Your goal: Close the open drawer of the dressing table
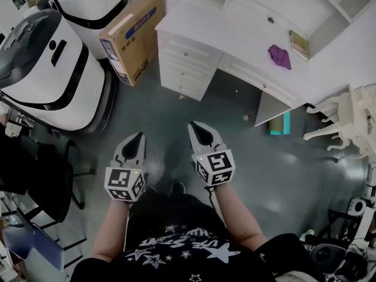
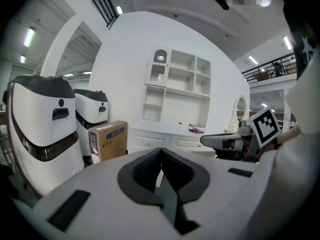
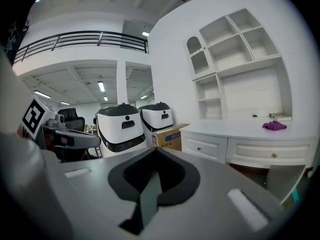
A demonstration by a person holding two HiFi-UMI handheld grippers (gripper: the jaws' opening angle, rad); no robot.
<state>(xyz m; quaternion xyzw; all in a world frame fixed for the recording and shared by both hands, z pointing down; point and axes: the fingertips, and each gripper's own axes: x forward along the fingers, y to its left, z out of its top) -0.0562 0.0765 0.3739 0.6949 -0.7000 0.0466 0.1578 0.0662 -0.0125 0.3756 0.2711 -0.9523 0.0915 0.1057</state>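
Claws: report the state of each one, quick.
Left claw: closed, holding nothing.
Right claw: closed, holding nothing.

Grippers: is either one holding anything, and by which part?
Nothing is held. The left gripper and right gripper both have jaws together with nothing between them, well short of the dressing table.

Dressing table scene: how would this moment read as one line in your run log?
left gripper: shut, empty | right gripper: shut, empty | dressing table: ahead, untouched | purple cloth: on tabletop
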